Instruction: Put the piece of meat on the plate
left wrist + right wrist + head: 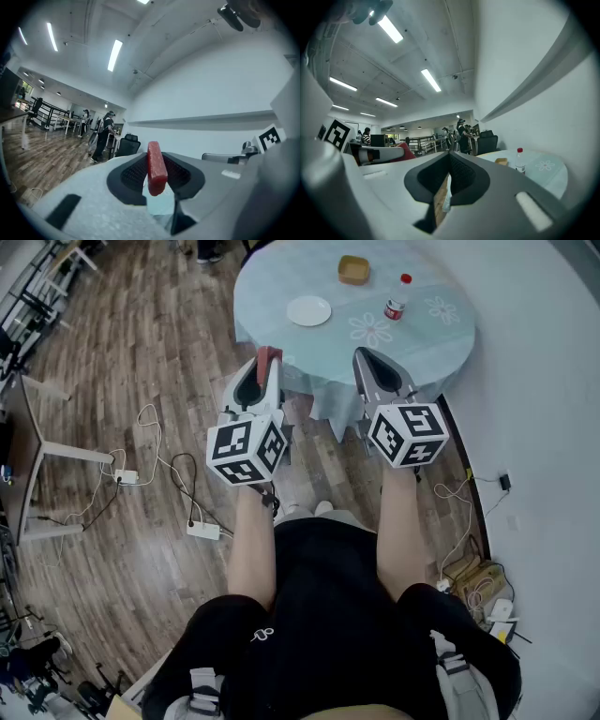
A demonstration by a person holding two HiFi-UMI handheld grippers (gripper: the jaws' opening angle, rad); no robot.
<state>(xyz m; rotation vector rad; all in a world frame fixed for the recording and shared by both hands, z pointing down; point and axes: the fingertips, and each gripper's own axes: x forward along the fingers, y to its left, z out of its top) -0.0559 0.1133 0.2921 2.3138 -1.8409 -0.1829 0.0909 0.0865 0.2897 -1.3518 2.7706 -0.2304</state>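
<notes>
One red piece of meat [156, 168] is pinched upright between the fingers of the left gripper [264, 369], in the air and well apart from the one white plate [308, 310]. The plate is bare on the tabletop [422, 343], so carrying and placing remain. The right gripper [367, 356] has its fingers pressed together, empty. Also one bottle [397, 298] and one brown bowl [353, 270].

On the table [272, 277] the plate [308, 310] lies toward the near-left edge. The bowl [353, 270] sits behind it and to its right, and the bottle [397, 298] stands upright further right. Both grippers are before the near edge, off the table — the left gripper [264, 371], with the piece of meat [269, 354] between its jaws, is left of the right gripper [367, 360].
</notes>
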